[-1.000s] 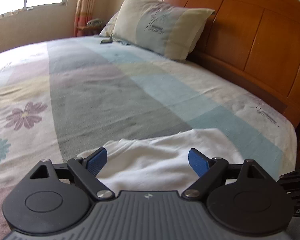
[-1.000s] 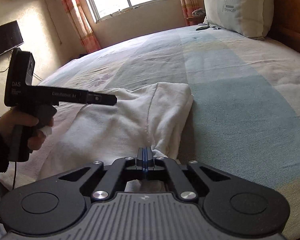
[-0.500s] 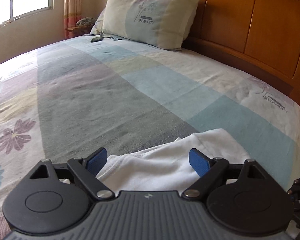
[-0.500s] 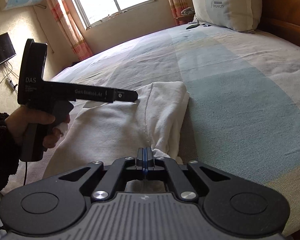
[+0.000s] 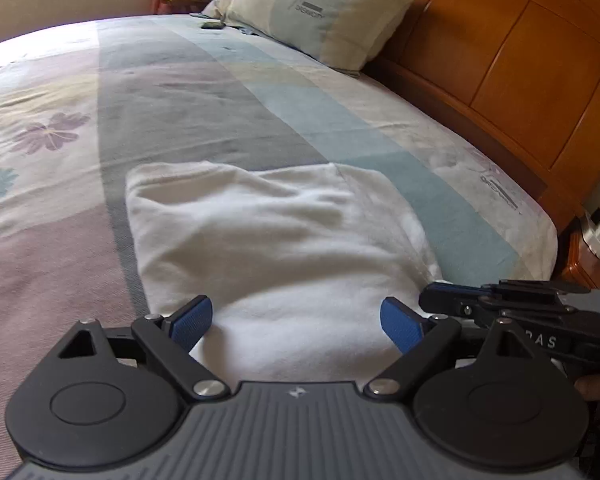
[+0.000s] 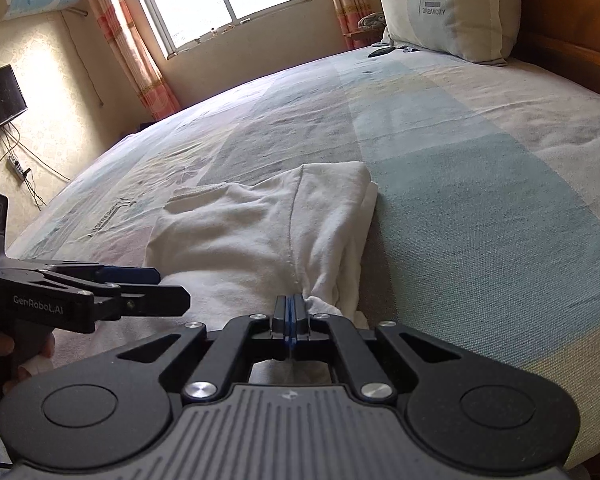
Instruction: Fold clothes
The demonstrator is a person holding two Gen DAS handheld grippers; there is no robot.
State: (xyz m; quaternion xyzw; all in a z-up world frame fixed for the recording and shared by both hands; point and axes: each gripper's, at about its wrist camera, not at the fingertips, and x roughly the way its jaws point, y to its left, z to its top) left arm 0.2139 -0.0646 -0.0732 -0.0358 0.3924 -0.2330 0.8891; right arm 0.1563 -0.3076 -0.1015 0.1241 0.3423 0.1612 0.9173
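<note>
1. Since a second ago, the left gripper (image 5: 296,322) has drawn back, so more of the white garment (image 5: 276,240) shows ahead of it.
2. Its blue fingertips (image 5: 190,320) stand wide apart over the cloth, gripping nothing.
3. The right gripper (image 6: 289,316) is pinched together on the garment's near edge.
4. The garment lies partly folded on the patterned bedspread (image 6: 480,184), well apart from the pillow (image 6: 448,8).

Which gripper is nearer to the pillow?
Neither clearly. The right gripper is shut on the white garment; the left gripper is open over it. The pillow is far from both.
</note>
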